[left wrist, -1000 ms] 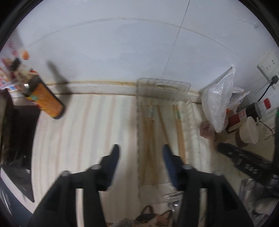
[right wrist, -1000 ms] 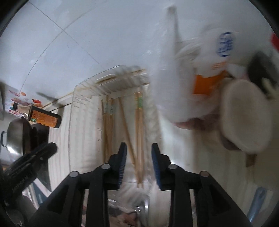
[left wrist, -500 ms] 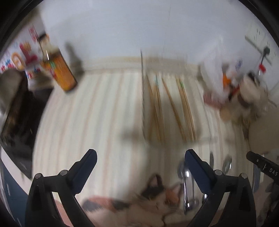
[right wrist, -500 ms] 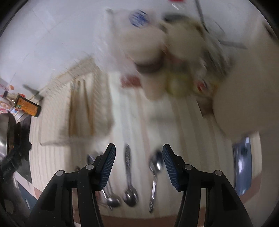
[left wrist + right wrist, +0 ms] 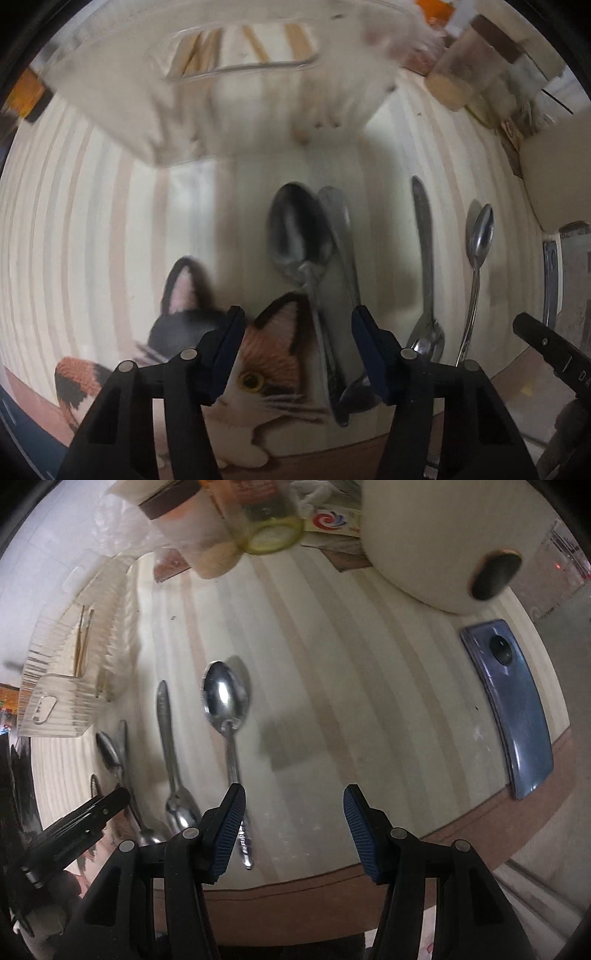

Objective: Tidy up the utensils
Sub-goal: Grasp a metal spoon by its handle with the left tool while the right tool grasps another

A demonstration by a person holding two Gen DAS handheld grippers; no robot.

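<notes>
Several steel spoons lie on the striped mat. In the left wrist view a large spoon [image 5: 299,236] and a second one [image 5: 343,258] beside it lie between my open left gripper's [image 5: 299,350] fingers, with two more spoons [image 5: 424,266] [image 5: 476,258] to the right. In the right wrist view my open, empty right gripper [image 5: 291,827] hovers just right of a spoon [image 5: 227,720]; its handle passes by the left finger [image 5: 225,834]. A clear ribbed tray [image 5: 74,664] holding wooden chopsticks [image 5: 83,638] sits at the far left, also seen in the left wrist view [image 5: 236,74].
A blue phone [image 5: 513,709] lies at the right near the table edge. A white rounded appliance [image 5: 443,535], jars [image 5: 199,528] and a plastic bag crowd the back. A cat picture [image 5: 229,350] is on the mat. The left gripper [image 5: 74,823] shows at lower left.
Both grippers have pulled back from the chopstick tray and dropped low over the spoons. The left jaws have narrowed from their wide opening; the right jaws have opened wider.
</notes>
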